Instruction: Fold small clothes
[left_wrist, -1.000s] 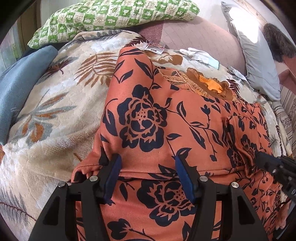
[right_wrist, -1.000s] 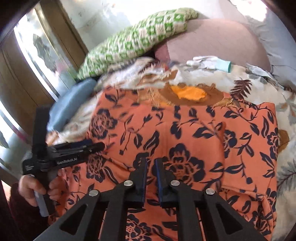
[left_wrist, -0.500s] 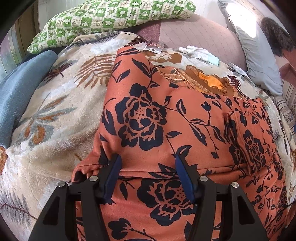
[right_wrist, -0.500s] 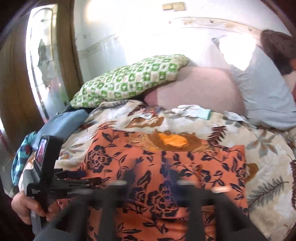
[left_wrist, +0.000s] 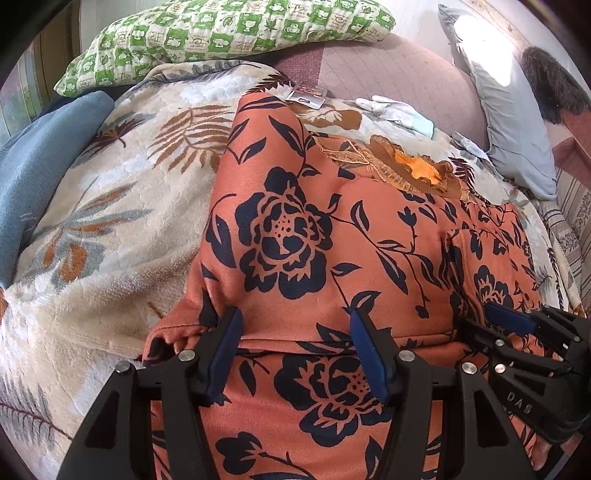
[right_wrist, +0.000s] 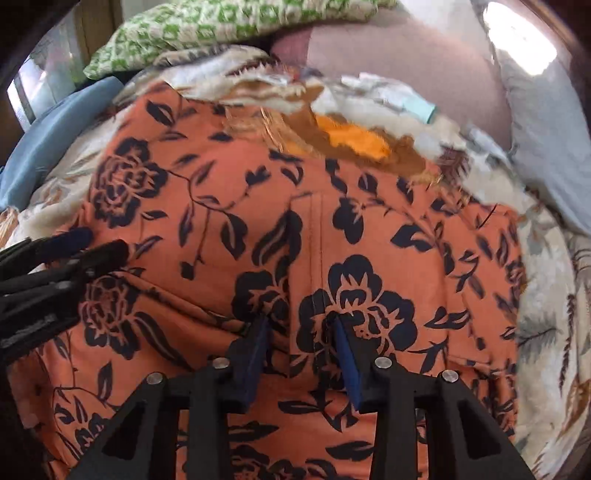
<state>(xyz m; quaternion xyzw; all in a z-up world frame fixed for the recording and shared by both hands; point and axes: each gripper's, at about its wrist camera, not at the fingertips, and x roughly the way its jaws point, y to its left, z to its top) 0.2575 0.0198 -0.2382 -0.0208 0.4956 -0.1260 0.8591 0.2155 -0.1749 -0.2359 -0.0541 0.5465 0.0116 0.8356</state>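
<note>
An orange garment with dark blue flowers (left_wrist: 288, 240) lies spread on a floral blanket, its ruffled neckline (left_wrist: 417, 170) at the far end; it also fills the right wrist view (right_wrist: 332, 221). A fold edge of the cloth runs across just beyond both grippers. My left gripper (left_wrist: 295, 328) is open, its fingers resting over the near fold edge at the garment's left side. My right gripper (right_wrist: 301, 332) is open over the fold edge near the garment's middle; it shows at the lower right of the left wrist view (left_wrist: 517, 332).
The floral blanket (left_wrist: 92, 240) covers the bed. A green checked pillow (left_wrist: 221, 33) lies at the back, a blue cushion (left_wrist: 33, 177) at the left, a grey pillow (left_wrist: 509, 110) at the right. A pale glove (left_wrist: 399, 110) and a small packet (left_wrist: 306, 96) lie beyond the garment.
My right gripper was shut, lifted away, then came back down open onto the garment beside the left gripper. The left gripper stayed open in place.
</note>
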